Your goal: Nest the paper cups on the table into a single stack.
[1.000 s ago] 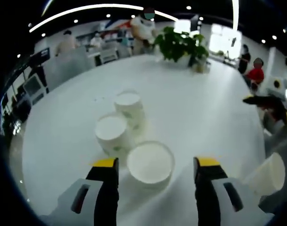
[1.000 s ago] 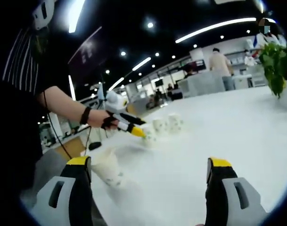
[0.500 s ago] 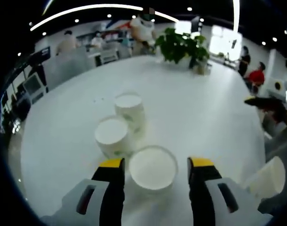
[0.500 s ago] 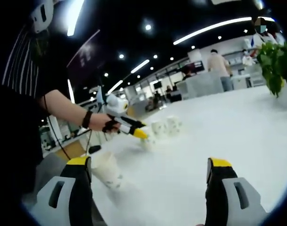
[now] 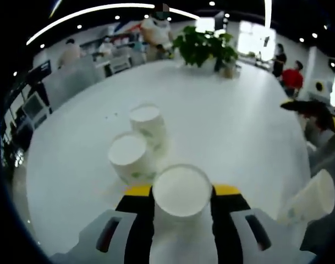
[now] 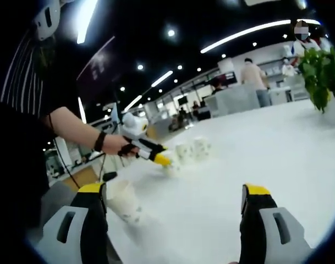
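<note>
the left tool (image 5: 181, 192) has its yellow-tipped jaws drawn in against the two sides of the nearest white paper cup (image 5: 181, 190), an upright cup with a faint green print that stands on the round white counter (image 5: 255, 126). the jaws look to be touching or all but touching the cup wall, which reads as a grip taken so this cup can be lifted and dropped into another.

just beyond that nearest cup, toward the far-left of it, stands a second white paper cup (image 5: 128, 155), and just behind that one a third white paper cup (image 5: 148, 122), the two close together, likely touching. all three sit mouth up, which suits nesting.

off to the right of the nearest cup, a tilted white paper cup (image 5: 310, 198) hangs at the right tool, mouth turned sideways; in the right gripper view this cup (image 6: 123, 201) sits against the left jaw of the right tool (image 6: 175, 195), whose jaws stand wide apart, so how it is held i cannot tell. it seems kept ready to join the stack.

farthest from the nearest cup, a green leafy potted plant (image 5: 203, 49) stands at the counter's far edge.
</note>
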The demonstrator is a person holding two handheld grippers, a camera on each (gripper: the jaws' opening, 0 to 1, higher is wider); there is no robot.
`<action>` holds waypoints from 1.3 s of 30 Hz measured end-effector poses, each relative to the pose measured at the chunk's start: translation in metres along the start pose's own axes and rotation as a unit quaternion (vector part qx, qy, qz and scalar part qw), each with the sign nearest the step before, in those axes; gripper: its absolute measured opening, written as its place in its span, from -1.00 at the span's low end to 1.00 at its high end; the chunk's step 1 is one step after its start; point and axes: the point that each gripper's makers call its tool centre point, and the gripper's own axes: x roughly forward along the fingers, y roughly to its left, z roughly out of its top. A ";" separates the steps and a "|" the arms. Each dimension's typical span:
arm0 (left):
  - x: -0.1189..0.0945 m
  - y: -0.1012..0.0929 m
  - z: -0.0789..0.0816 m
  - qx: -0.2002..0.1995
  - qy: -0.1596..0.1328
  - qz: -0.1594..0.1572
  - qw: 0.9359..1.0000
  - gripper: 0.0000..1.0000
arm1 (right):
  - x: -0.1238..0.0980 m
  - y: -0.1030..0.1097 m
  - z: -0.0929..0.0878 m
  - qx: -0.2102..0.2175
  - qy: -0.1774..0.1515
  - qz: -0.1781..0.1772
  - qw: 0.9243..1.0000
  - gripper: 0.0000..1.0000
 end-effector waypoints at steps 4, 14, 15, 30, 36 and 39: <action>-0.002 0.000 0.004 -0.007 -0.008 0.002 1.000 -0.23 | 0.000 0.002 0.000 -0.004 0.004 0.004 1.000 1.00; -0.007 -0.008 0.007 -0.012 -0.012 -0.005 1.000 -0.23 | 0.002 0.001 0.008 -0.008 -0.003 0.003 1.000 1.00; -0.008 -0.009 0.009 -0.015 -0.017 -0.007 1.000 -0.23 | 0.002 0.002 0.009 -0.010 -0.002 0.003 1.000 1.00; -0.036 -0.011 0.019 -0.020 -0.035 -0.002 0.999 -0.23 | 0.002 0.010 0.021 -0.034 -0.004 0.000 0.999 1.00; -0.051 -0.011 0.020 -0.021 -0.043 -0.002 0.999 -0.23 | 0.000 0.008 0.017 -0.058 0.019 -0.014 0.998 1.00; -0.060 -0.014 0.018 -0.019 -0.045 -0.001 0.999 -0.23 | -0.001 0.005 0.012 -0.067 0.038 -0.028 0.997 1.00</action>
